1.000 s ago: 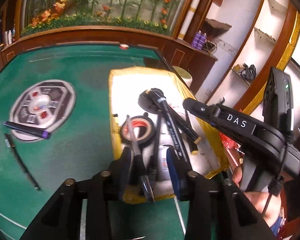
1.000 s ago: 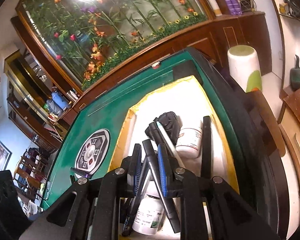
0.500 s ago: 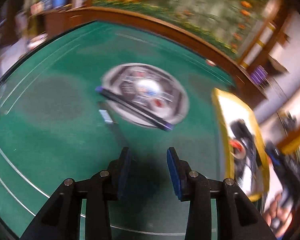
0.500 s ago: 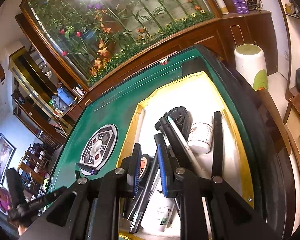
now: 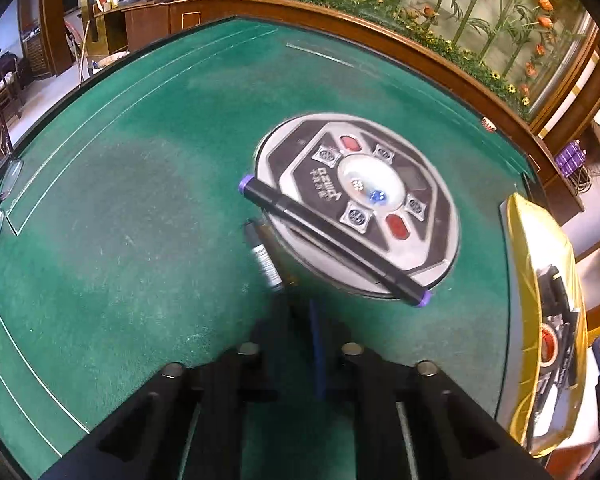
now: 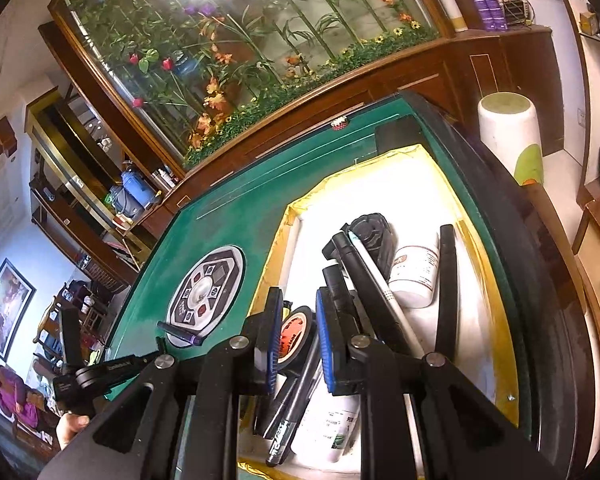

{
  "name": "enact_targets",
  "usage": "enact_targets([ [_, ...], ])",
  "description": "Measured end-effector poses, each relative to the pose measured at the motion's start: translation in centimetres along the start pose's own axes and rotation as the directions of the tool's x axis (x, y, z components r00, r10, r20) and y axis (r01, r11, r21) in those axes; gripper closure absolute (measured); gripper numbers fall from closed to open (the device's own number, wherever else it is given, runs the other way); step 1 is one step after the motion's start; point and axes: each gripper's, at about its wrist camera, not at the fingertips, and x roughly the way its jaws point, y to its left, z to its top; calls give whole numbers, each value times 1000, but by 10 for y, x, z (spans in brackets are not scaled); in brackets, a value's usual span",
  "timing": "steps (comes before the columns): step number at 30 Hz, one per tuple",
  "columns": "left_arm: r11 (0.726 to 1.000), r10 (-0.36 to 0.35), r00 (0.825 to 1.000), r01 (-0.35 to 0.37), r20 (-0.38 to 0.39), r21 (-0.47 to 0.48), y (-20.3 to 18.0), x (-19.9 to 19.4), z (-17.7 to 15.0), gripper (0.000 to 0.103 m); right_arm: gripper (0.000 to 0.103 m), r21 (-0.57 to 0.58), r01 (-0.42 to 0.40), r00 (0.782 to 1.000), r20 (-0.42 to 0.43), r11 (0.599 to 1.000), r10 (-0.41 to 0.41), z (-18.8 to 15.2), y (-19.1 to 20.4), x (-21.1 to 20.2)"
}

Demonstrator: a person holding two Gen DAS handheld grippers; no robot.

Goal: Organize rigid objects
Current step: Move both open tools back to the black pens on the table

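- left gripper point(image 5: 300, 312) pointed steeply down at the green felt table point(image 5: 140, 220); its jaws were closing, nearly together, with the near end of a thin grey-and-black pen point(image 5: 265, 258) between the tips. whether the pads already pressed on it i could not tell.
- that pen lay on the felt just beside the round control panel point(image 5: 356, 204) at the table's centre, its far end touching the panel's rim.
- a black marker with purple ends point(image 5: 332, 242) lay diagonally across the panel, both ends overhanging the rim.
- eyeglasses point(image 5: 0, 208) sat at the table's far left edge.
- right gripper point(image 6: 296, 340) hovered over the yellow-rimmed white tray point(image 6: 500, 320), its blue pads narrowly apart and gripping nothing that i could see; the gap lined up over a roll of black tape with an orange core point(image 6: 296, 334).
- in the tray: black markers point(image 6: 296, 396), a white pen point(image 6: 380, 280), two white bottles point(image 6: 416, 276), a black comb-like strip point(image 6: 446, 292), a black pouch point(image 6: 374, 234).
- in the right wrist view the left gripper's body and the person's hand point(image 6: 70, 426) showed at lower left.
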Motion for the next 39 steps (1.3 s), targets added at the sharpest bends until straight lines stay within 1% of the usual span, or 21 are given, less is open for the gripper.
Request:
enact_targets([
  [3, 1000, -16, 1000, 16, 10, 18, 9, -5, -3, 99, 86, -29, -14, 1000, 8, 999, 14, -1, 6, -1],
  [5, 999, 4, 1000, -5, 18, 41, 18, -9, -8, 100, 86, -59, -29, 1000, 7, 998, 30, -3, 13, 0],
  [7, 998, 30, 999, -31, 12, 53, 36, -9, -15, 102, 86, -103, -49, 999, -8, 993, 49, -5, 23, 3],
  [8, 998, 18, 1000, -19, 25, 58, 45, -12, -17, 102, 86, -126, -63, 998, -17, 990, 61, -7, 29, 5],
  [11, 998, 15, 999, -17, 43, 60, 65, -19, -22, 102, 86, -229, -130, 989, -94, 965, 111, -19, 59, 16],
  [12, 999, -7, 999, 5, 37, 50, 70, -19, -21, 102, 86, -261, -171, 980, -142, 950, 137, -26, 74, 24],
  [14, 998, -69, 997, 69, 15, 13, 77, -19, -18, 101, 86, -281, -234, 962, -203, 931, 180, -34, 94, 33],
  [15, 994, -112, 994, 112, 9, -11, 80, -20, -16, 101, 86, -286, -269, 948, -247, 920, 200, -37, 106, 40],
  [16, 988, -150, 989, 150, 2, -31, 81, -20, -14, 101, 85, -294, -281, 941, -271, 914, 202, -38, 115, 45],
  [18, 983, -180, 984, 180, -5, -44, 77, -21, -9, 101, 81, -347, -279, 934, -314, 895, 169, -40, 137, 59],
  [20, 983, -180, 984, 180, -1, -43, 73, -24, -7, 101, 76, -453, -252, 937, -337, 855, 98, -44, 167, 82],
  [24, 982, -184, 983, 183, -17, -41, 72, -25, -12, 101, 76, -575, -227, 924, -382, 786, -12, -55, 204, 133],
  [26, 983, -179, 984, 178, -23, -40, 75, -26, -14, 101, 76, -612, -206, 919, -390, 763, -65, -58, 217, 157],
  [29, 984, -174, 984, 173, -29, -48, 83, -27, -17, 101, 76, -663, -217, 908, -406, 716, -101, -63, 230, 179],
  [31, 984, -174, 984, 172, -29, -50, 87, -29, -17, 101, 76, -682, -210, 903, -410, 701, -128, -65, 237, 193],
  [33, 983, -177, 984, 175, -26, -57, 91, -31, -17, 101, 76, -693, -226, 887, -437, 684, -151, -69, 239, 206],
  [34, 983, -179, 984, 177, -26, -58, 92, -31, -16, 101, 76, -705, -229, 882, -441, 671, -163, -72, 241, 211],
  [35, 982, -180, 983, 178, -26, -58, 92, -32, -17, 101, 76, -729, -207, 891, -416, 652, -182, -73, 244, 213],
  [36, 982, -182, 983, 180, -26, -59, 93, -32, -17, 101, 76, -743, -188, 892, -403, 642, -206, -75, 245, 216],
  [38, 981, -185, 982, 184, -27, -58, 94, -32, -17, 101, 76, -724, -203, 879, -432, 659, -203, -76, 242, 222],
  [39, 981, -186, 982, 184, -27, -58, 94, -32, -18, 101, 78, -725, -195, 875, -433, 661, -216, -77, 241, 225],
])
